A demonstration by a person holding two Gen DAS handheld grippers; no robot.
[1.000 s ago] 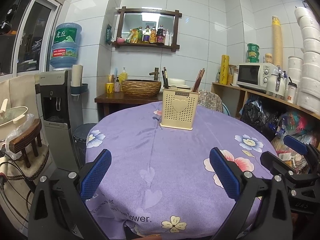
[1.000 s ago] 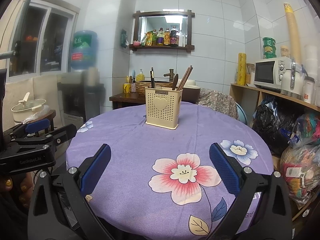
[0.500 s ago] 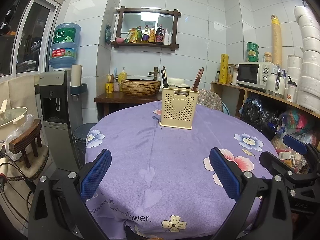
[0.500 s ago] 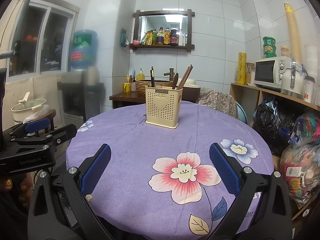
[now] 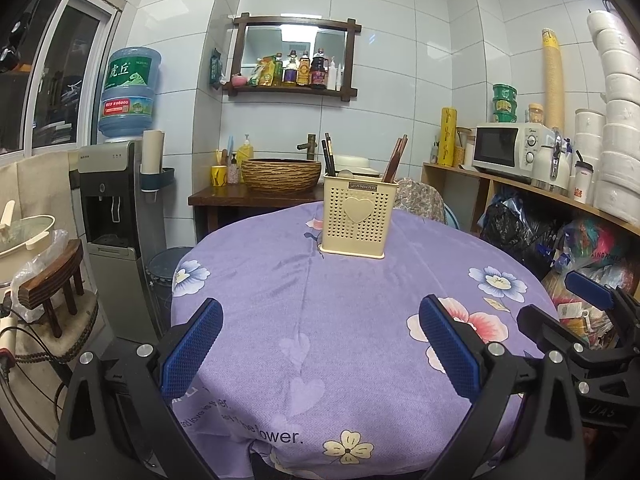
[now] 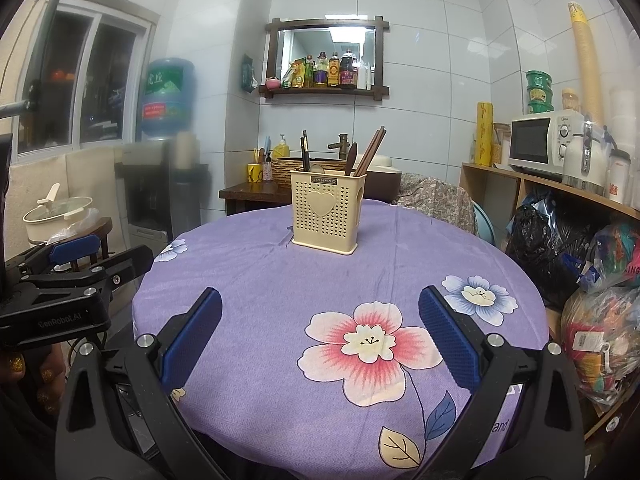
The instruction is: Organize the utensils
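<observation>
A cream perforated utensil holder (image 5: pixel 356 218) with a heart on its front stands at the far side of the round table; it also shows in the right wrist view (image 6: pixel 326 211). Brown chopsticks (image 6: pixel 370 150), black chopsticks (image 6: pixel 305 150) and a dark spoon (image 6: pixel 351 158) stand in it. My left gripper (image 5: pixel 320 348) is open and empty over the table's near edge. My right gripper (image 6: pixel 320 340) is open and empty, also at the near edge. Each gripper shows at the side of the other's view.
The table wears a purple flowered cloth (image 5: pixel 340 320). A water dispenser (image 5: pixel 116 200) and a stool (image 5: pixel 52 280) stand left. A shelf with a microwave (image 5: pixel 508 148) and bags (image 5: pixel 520 232) is right. A basin (image 5: pixel 280 172) sits behind the table.
Both grippers stay open and nearly still. The view has shifted only slightly.
</observation>
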